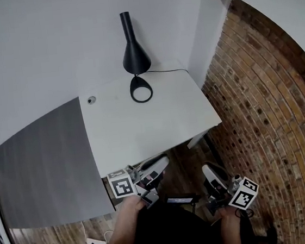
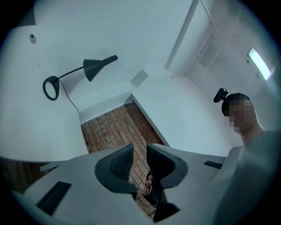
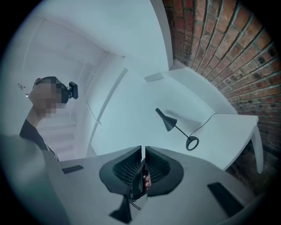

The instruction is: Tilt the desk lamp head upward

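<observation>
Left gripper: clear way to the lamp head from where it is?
Probably yes, once it moves in. The left gripper hangs off the near edge of the desk, jaws apart and empty. The lamp head stands at the far side, with only bare desk between.

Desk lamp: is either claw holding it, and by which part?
Nothing is held: left claw open, right claw shut on nothing, desk lamp standing apart from both.

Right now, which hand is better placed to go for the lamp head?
Probably left. The left tongs stand apart and empty, at the edge of the desk in line with the lamp; the right tongs are shut and farther off to the side.
</observation>
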